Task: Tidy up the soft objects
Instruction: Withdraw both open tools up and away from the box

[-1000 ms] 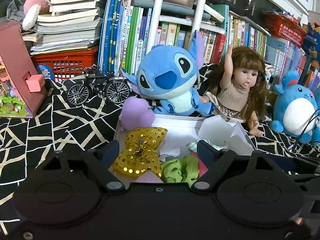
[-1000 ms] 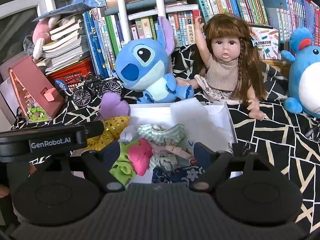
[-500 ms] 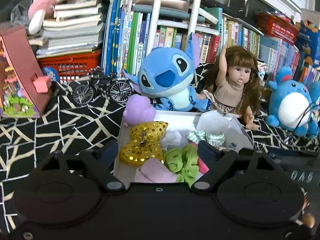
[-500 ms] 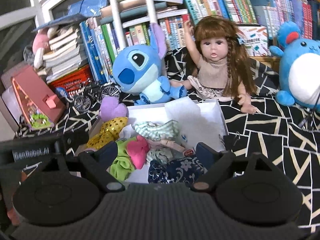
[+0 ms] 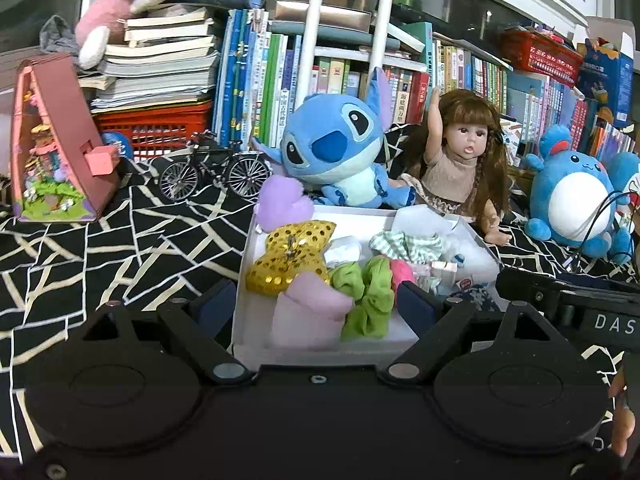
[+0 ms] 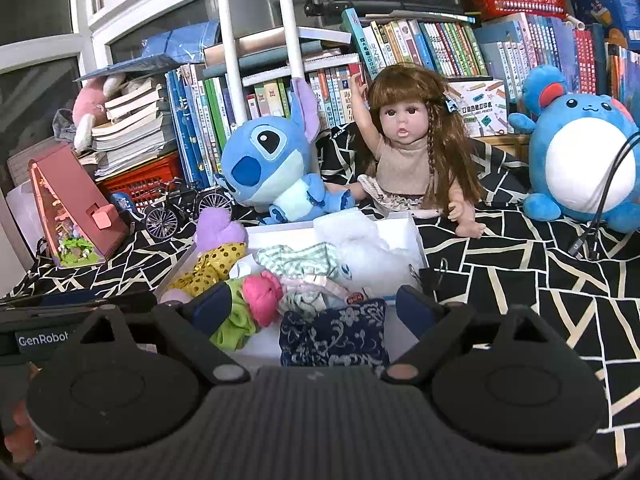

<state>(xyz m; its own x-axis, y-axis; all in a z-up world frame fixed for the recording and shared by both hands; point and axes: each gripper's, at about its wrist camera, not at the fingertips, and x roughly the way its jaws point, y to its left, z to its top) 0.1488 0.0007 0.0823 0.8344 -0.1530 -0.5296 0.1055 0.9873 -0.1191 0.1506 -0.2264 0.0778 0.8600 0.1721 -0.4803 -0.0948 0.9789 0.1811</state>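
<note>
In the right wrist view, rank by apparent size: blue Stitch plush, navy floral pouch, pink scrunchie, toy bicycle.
1. Blue Stitch plush
2. Navy floral pouch, though nearness to the camera inflates it
3. Toy bicycle
4. Pink scrunchie

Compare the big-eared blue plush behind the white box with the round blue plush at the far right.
The big-eared blue plush leans tilted against the books; the round blue plush with a white belly sits upright. The first has a large dark-blue nose and tall purple-lined ears; the second has a tiny face and small round ears. The first sits just behind the white box; the second sits apart. Both are blue soft toys.
</note>
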